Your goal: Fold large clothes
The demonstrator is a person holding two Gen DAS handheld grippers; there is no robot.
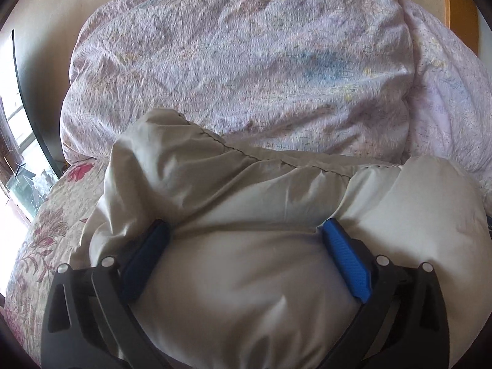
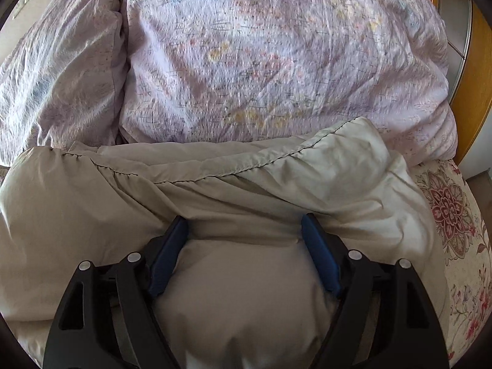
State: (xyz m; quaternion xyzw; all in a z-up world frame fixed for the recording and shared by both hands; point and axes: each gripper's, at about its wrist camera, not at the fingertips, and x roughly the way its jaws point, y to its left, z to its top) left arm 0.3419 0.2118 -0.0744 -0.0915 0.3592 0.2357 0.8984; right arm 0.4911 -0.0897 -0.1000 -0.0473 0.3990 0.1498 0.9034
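Left wrist view shows the left gripper (image 1: 243,233) with its jaws spread wide around a thick bulge of the pale grey padded garment (image 1: 246,190), both blue pads pressed into the cloth, so it is grasping a fat roll of fabric. Right wrist view gives the same picture for the right gripper (image 2: 246,229): jaws wide, clamped on another bulge of that garment (image 2: 215,184). The garment fills the lower half of each frame, lying on the floral bedspread (image 1: 40,224), with its stitched edge running side to side just beyond the jaws. Above it in both frames sits a lilac patterned duvet (image 1: 233,52), touching the garment's far edge. The garment's long axis lies crosswise to both grippers (each appears to hold one end), so neither hand looks nearer.
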